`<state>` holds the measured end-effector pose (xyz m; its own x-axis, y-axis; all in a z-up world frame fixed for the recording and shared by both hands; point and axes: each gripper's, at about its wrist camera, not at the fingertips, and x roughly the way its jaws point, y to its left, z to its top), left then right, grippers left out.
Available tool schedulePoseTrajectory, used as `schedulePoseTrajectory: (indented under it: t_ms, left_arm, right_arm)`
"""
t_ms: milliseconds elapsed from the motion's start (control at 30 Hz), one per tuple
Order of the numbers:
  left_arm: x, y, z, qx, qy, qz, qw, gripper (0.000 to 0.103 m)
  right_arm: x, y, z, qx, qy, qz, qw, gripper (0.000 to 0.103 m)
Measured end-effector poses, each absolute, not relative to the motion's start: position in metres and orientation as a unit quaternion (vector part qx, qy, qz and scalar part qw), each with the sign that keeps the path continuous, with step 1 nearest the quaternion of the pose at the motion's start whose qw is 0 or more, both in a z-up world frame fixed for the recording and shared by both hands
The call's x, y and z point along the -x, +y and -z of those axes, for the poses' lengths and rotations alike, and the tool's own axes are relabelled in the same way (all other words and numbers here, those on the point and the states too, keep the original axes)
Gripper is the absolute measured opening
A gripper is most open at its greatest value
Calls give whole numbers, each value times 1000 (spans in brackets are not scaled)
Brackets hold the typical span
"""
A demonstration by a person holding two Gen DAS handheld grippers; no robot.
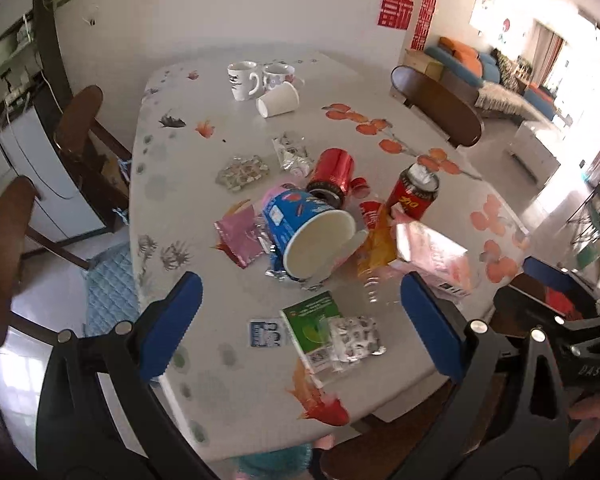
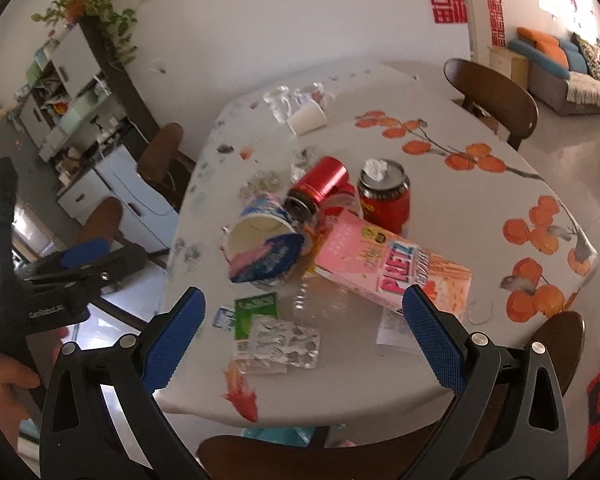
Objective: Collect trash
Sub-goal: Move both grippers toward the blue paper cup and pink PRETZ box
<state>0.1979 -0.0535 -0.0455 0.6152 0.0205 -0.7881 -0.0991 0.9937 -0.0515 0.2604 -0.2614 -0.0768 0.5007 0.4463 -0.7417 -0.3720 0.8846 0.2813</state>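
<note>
Plainly, nothing is grasped yet: the left gripper (image 1: pixel 300 312) hangs above the near edge of the table (image 1: pixel 260 392) with its blue pads spread wide and empty, and the right gripper (image 2: pixel 304 336) does the same beside it, jaws apart, holding nothing.

Going left to right across the heap, the pink foil wrapper (image 1: pixel 238 236) lies flat and thin, so a pad would likely slide over it or snag the cloth instead. Next, the blue paper tub (image 1: pixel 308 236) rests on its side with its mouth toward the cameras; it sits on crumpled foil and leans against its neighbours, so a squeeze could crush it or roll it off the near edge. Just behind it the tipped red can (image 1: pixel 332 176) touches the tub and would probably roll if the tub is pulled away. Nearer the edge, the green packet (image 1: pixel 312 320) and the foil blister sheet (image 1: pixel 356 338) overlap and may come up together or be pushed off the table. Further right, the upright red can (image 1: pixel 416 194) with tissue stuffed in its top could topple if the pink snack box (image 1: pixel 436 260) leaning near it is dragged. No bin shows in either view.
</note>
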Motion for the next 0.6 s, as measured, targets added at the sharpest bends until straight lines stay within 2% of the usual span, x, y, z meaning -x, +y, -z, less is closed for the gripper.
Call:
schedulePoseTrajectory:
  t_ms: [333,433,600]
  left_arm:
    - [-226,-61,64,46,446,-33,893,95]
    - [-231,-61,68,42,448,-39,892,84]
    - [-242,-60,78,50,461,-35,885,82]
  right_arm:
    - [-281,-263,95,-10,449,-229,863,98]
    - [-287,-261,101,-3,455,-229,860,98]
    - [-295,-258,109,1,463,-234,855,98]
